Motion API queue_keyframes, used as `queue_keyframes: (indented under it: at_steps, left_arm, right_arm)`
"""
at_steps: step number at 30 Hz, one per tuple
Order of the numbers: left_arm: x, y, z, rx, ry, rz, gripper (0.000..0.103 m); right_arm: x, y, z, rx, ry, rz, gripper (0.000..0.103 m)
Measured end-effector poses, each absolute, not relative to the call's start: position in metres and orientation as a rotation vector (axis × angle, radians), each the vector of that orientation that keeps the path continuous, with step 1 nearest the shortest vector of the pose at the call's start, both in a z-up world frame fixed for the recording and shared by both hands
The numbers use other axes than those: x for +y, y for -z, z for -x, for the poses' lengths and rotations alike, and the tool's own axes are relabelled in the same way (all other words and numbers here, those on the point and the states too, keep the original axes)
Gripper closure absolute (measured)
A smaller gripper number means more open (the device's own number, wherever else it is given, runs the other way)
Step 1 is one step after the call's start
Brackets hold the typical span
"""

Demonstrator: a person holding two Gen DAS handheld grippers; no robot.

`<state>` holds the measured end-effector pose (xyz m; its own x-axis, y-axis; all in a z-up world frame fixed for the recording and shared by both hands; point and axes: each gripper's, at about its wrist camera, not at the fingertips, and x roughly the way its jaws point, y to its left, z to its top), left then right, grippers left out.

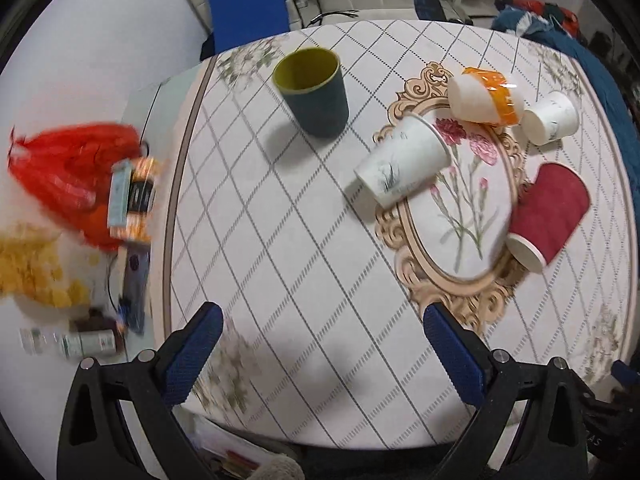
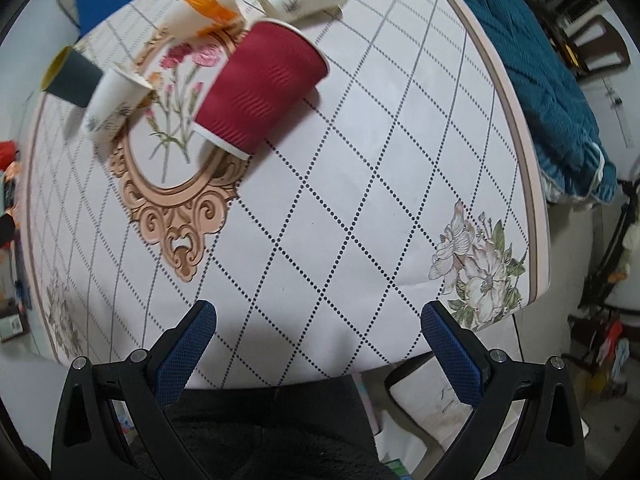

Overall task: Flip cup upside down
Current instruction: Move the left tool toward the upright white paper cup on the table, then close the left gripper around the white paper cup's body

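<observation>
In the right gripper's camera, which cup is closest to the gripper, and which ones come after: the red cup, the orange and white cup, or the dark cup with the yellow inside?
Seen from the right gripper:
1. Red cup: nearest, upside down, just ahead and slightly left, by the flower frame.
2. Orange and white cup: beyond the red one, tipped over.
3. Dark cup with yellow inside: farthest, way off at the left edge.

Red bag (image 1: 68,172): left of the left tongs, motion-blurred; contents unreadable.
Small bottles (image 1: 86,343): beside the left finger, labels too small to read.
Green cup (image 2: 72,76): far left ahead of the right tongs, partly hidden behind the white cup (image 2: 114,104).
Blue blanket (image 2: 540,80): right, cut off by frame edge.
</observation>
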<state>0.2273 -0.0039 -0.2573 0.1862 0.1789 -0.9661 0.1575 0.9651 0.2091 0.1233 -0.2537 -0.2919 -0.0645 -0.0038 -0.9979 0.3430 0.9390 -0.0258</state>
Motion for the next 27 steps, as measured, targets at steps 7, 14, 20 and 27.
queue_keyframes:
  at_steps: [7,14,20,27]
  left_arm:
    - [-0.03,0.27,-0.276,1.316,0.097,-0.549,0.0]
    - [-0.076,0.294,-0.301,1.249,0.286,-0.857,0.0]
    - [-0.098,0.32,-0.316,1.266,0.369,-0.984,0.0]
    - [-0.115,0.346,-0.329,1.324,0.424,-0.985,0.0]
  right_arm:
    - [-0.258,0.311,-0.146,1.645,0.335,-0.278,0.0]
    - [-0.262,0.317,-0.171,1.648,0.362,-0.254,0.0]
    - [-0.268,0.325,-0.187,1.659,0.391,-0.239,0.0]
    - [-0.275,0.333,-0.193,1.676,0.406,-0.245,0.0]
